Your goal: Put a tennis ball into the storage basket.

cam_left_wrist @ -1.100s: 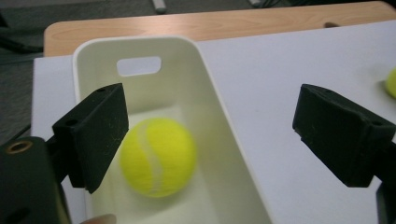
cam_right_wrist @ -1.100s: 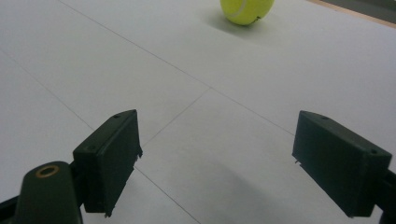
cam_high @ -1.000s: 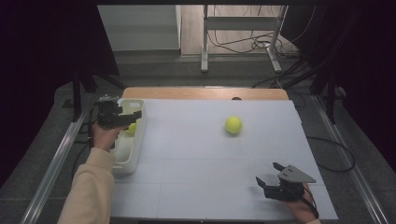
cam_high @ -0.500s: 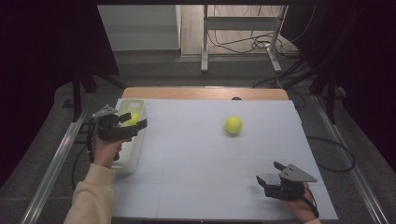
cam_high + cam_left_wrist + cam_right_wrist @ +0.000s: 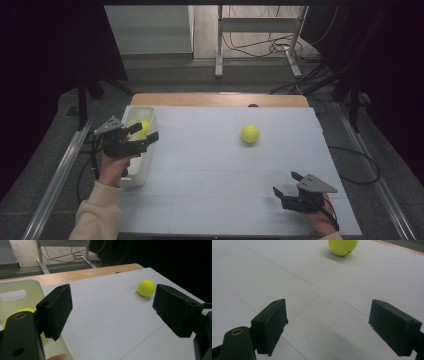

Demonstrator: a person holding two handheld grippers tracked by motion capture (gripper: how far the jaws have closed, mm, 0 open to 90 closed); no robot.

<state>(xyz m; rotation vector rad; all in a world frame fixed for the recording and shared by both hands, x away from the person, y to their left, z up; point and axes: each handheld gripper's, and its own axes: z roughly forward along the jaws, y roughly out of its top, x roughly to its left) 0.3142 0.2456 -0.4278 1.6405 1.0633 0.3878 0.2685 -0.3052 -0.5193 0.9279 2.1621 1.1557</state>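
Note:
A yellow tennis ball (image 5: 249, 134) lies on the white table top, right of centre; it also shows far off as the ball (image 5: 146, 287) and the ball (image 5: 342, 246). A second yellow ball (image 5: 143, 129) rests inside the white bin (image 5: 136, 172) at the table's left edge, seen close by as the ball (image 5: 25, 310). My left gripper (image 5: 145, 133) hovers over the bin's right wall, pointing towards the table. Its jaws have just been closing, and they stand apart with nothing between them (image 5: 112, 312). My right gripper (image 5: 285, 183) rests open and empty at the near right (image 5: 328, 327).
The white sheet (image 5: 210, 165) covers most of the table, and a wooden strip (image 5: 220, 99) shows along its far edge. Metal rails run down both sides. Behind the table are a stand's legs (image 5: 220, 55) and cables on the floor.
The left gripper has come back towards the near side over the bin and swung to face the table, its jaws narrower than before. The right gripper has stayed put.

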